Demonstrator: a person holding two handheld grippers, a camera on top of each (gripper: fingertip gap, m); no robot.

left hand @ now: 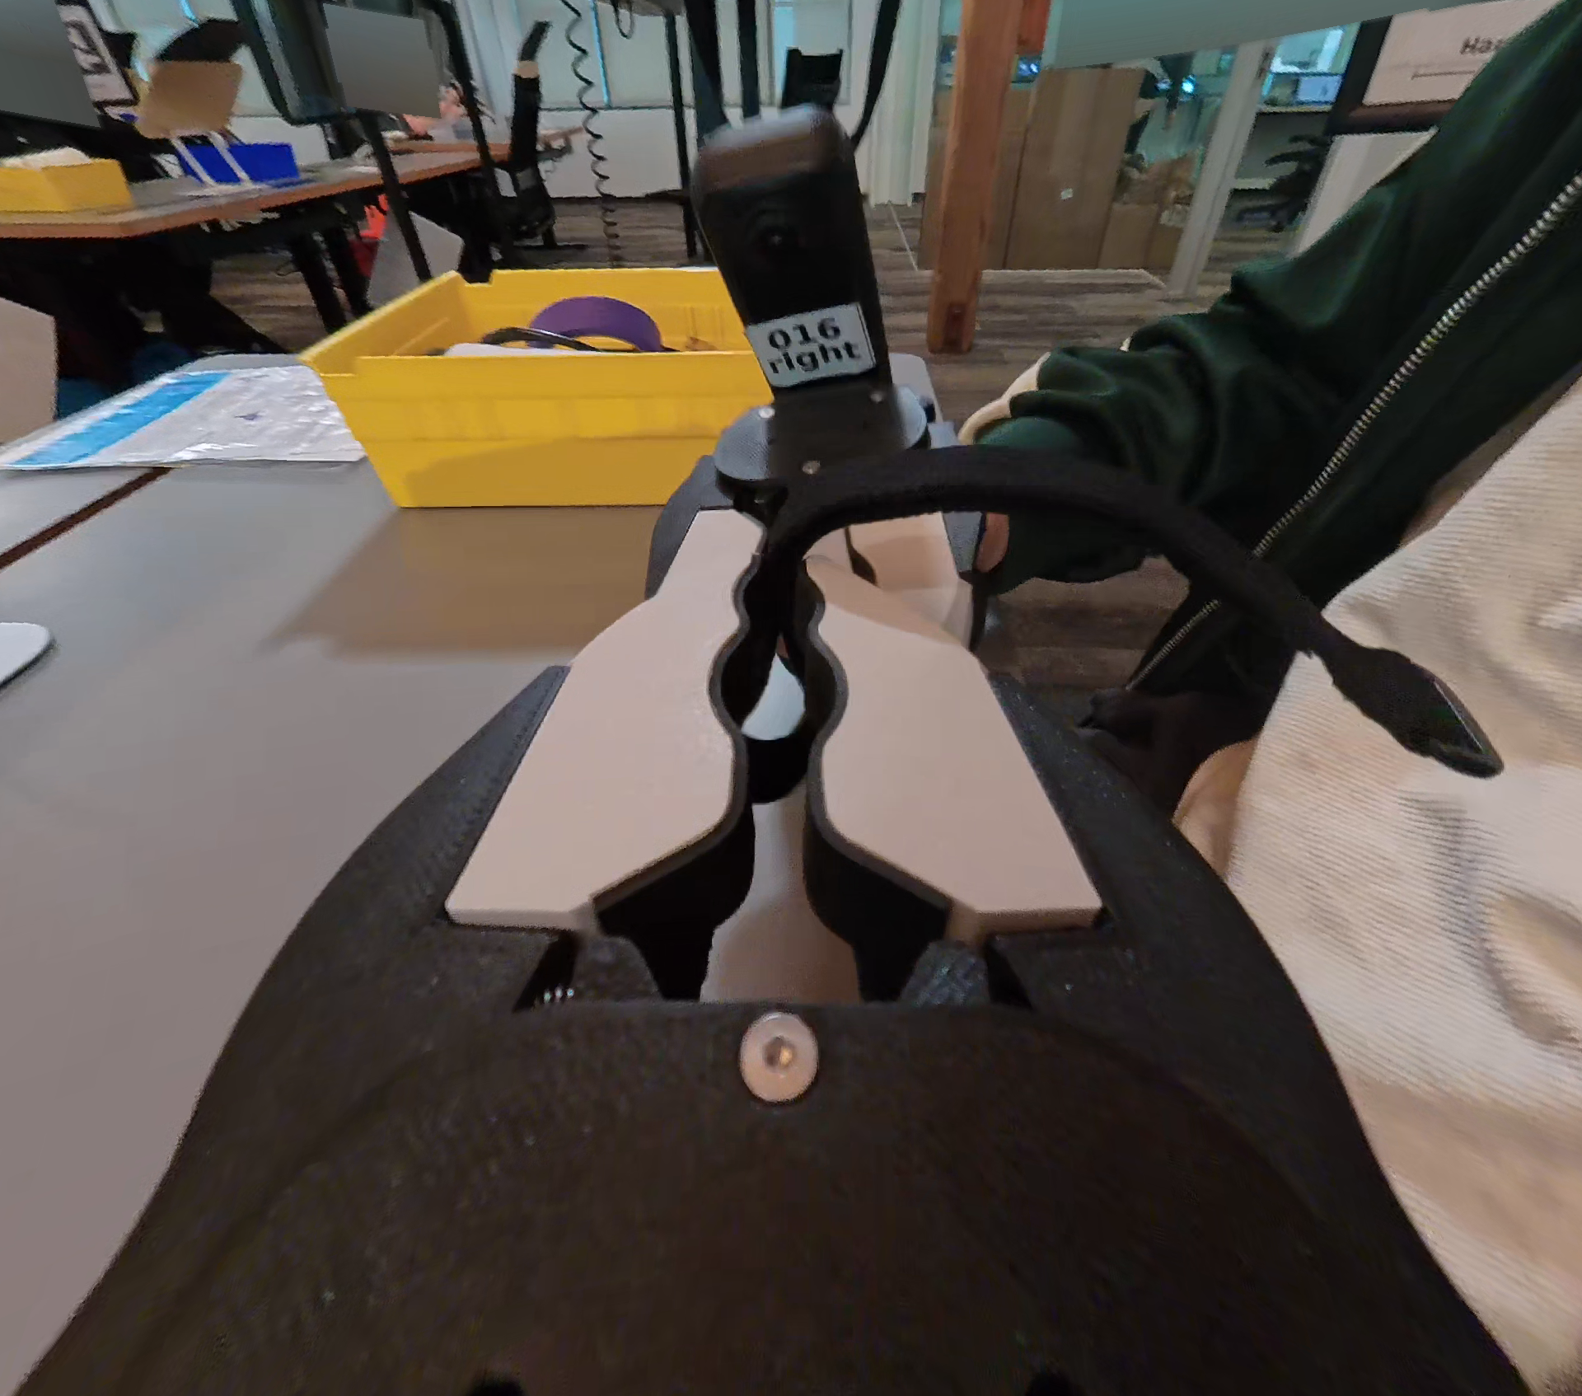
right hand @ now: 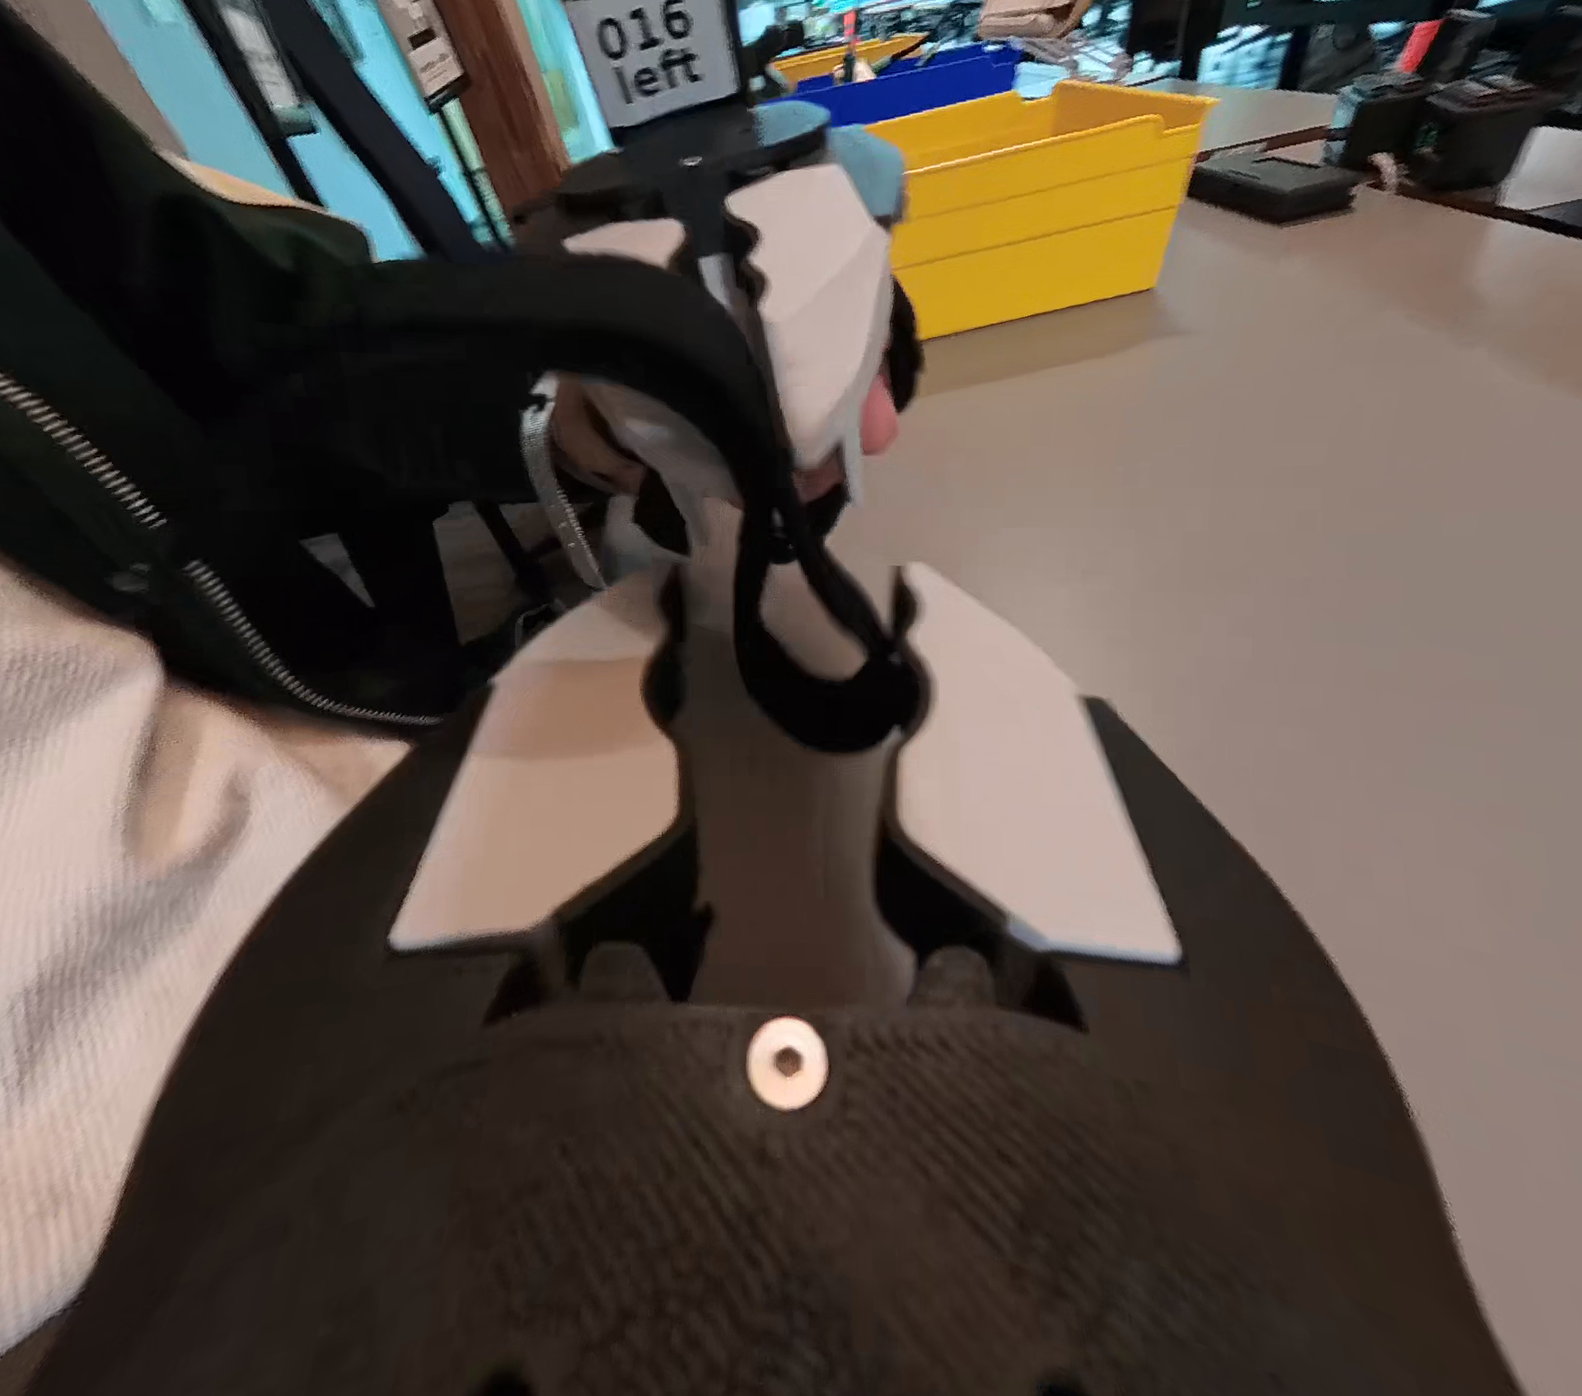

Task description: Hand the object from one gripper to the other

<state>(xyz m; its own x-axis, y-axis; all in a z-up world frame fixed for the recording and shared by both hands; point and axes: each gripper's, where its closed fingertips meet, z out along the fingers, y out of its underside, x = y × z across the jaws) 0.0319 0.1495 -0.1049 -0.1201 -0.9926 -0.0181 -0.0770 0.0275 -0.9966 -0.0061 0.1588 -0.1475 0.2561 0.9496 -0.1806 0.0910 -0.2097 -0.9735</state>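
A black woven strap [left hand: 1070,499] arcs between the two grippers above the table edge. My left gripper [left hand: 775,584] is shut on the strap near its fingertips; the strap's free end with a black tab [left hand: 1438,721] hangs to the right. My right gripper [left hand: 847,567] faces it, nose to nose. In the right wrist view my right gripper [right hand: 779,610] is open. A loop of the strap [right hand: 839,696] lies between its fingers, against the right one. The left gripper [right hand: 736,276] shows beyond, shut on the strap.
A yellow bin [left hand: 531,430] with a purple roll and cables stands on the brown table [left hand: 214,670]; it also shows in the right wrist view [right hand: 1027,225], a blue bin [right hand: 907,88] behind it. A silver mailer [left hand: 197,413] lies far left. A person's green sleeve [left hand: 1241,413] is at right. The tips of one gripper are about 5 cm away from the tips of the other.
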